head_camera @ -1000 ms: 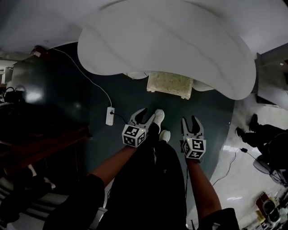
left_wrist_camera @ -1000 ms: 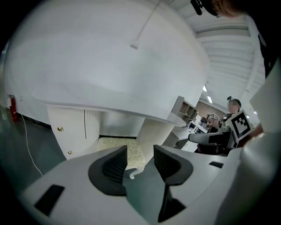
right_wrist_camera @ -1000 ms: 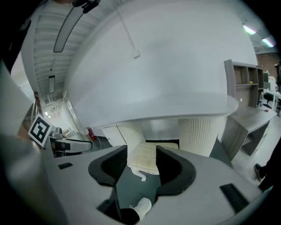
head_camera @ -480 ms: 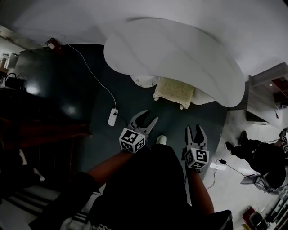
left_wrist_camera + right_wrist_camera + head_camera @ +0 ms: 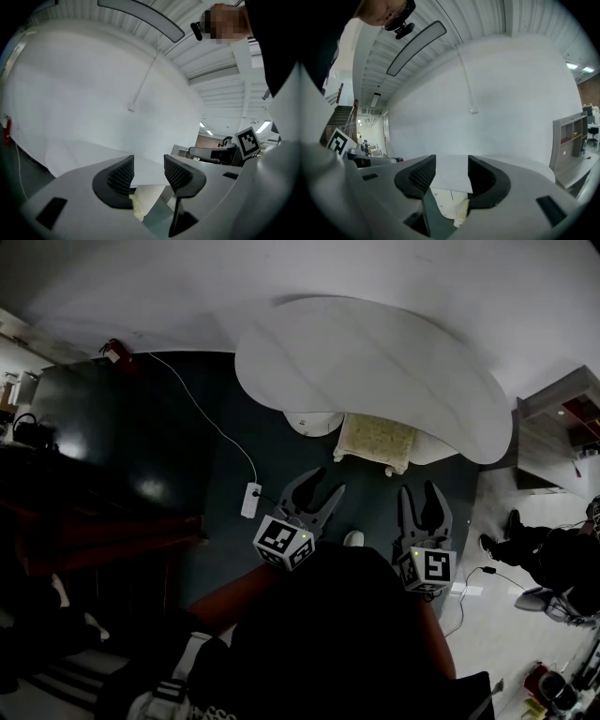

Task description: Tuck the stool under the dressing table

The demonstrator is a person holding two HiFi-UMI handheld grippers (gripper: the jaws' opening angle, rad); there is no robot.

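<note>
My left gripper (image 5: 322,486) has its jaws spread with nothing between them. In its own view I see only the pale edge of the desk top and a bit of cream cushion in the gap. My right gripper (image 5: 420,493) is the same: jaws apart, empty, with the desk front and a sliver of cushion showing past them. Both grippers are level with each other at either side of my body and aimed at the stool (image 5: 377,439), near it but not touching. I read that as a stance for pushing with both at once, or for standing clear of it.

The stool sits straight ahead of the grippers. Its back part is under the white oval desk (image 5: 375,362) and its cream seat shows at the front edge, between the desk's two rounded white supports. I'd judge it largely tucked in, though from above I cannot tell how much seat the top hides.

My shoe (image 5: 353,538) is on the dark floor (image 5: 169,456) between the grippers. To the left is a power strip (image 5: 250,500), whose cable (image 5: 202,413) trails off toward the wall, well clear of the stool's path. A seated person (image 5: 553,559) is far off to the right.
</note>
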